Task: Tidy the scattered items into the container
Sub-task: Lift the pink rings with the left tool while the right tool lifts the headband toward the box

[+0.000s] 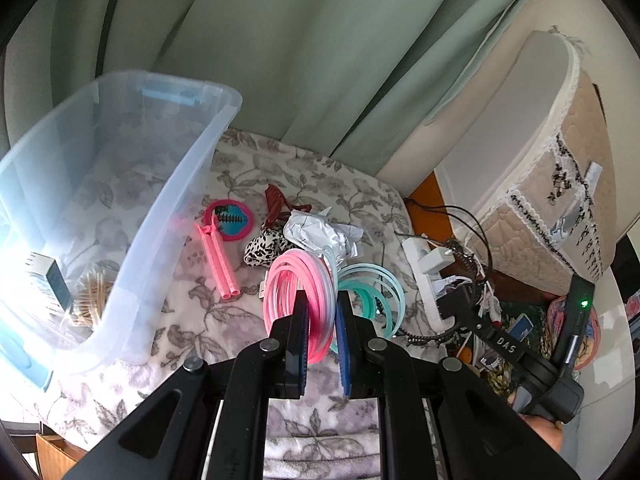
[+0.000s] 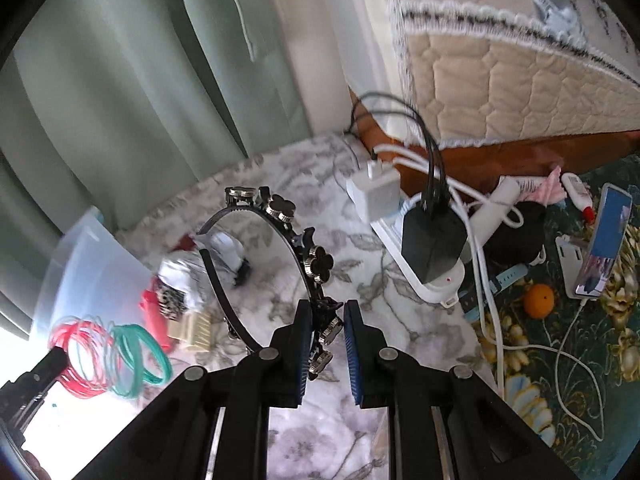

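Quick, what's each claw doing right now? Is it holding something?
Left claw: closed on the pink hoops.
Right claw: closed on the black flower headband, lifted off the blanket.

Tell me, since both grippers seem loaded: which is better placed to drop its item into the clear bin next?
Left, probably. The left gripper holds the pink and teal hoops right beside the clear bin. The right gripper, clamping the black headband, sits farther away, near the power strip.
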The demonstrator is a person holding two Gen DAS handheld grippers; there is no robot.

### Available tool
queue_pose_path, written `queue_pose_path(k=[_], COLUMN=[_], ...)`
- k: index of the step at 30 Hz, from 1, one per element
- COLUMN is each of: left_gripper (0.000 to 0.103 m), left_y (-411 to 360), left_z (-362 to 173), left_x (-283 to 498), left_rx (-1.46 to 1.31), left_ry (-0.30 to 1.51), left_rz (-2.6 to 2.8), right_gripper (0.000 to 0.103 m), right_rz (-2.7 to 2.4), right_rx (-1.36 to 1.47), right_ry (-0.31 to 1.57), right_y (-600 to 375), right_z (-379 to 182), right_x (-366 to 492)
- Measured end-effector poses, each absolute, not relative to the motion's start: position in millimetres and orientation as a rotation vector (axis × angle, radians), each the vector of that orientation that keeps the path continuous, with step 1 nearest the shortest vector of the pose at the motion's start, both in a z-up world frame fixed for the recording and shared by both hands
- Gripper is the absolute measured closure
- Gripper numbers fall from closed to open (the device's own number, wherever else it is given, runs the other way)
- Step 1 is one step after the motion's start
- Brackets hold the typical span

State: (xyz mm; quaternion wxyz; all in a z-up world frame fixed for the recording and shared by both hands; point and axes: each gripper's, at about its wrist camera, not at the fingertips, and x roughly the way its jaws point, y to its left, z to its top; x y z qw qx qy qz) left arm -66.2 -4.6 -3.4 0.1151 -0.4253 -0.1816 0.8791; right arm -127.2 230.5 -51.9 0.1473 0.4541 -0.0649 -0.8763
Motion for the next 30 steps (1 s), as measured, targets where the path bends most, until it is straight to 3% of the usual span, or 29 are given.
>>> queue_pose_path(k=[30], left_gripper=[0.091], left_y=[-65.6], left_z=[71.9], left_x=[-11.4], left_rx=[-0.947], left_ry=[-0.589], left_rz=[2.784], right_gripper=[0.085], right_rz=[-2.452], right_rx=[0.887], right_ry=[-0.233], right_y=[196.4], right_z=[60.0], right_x=[-42.8])
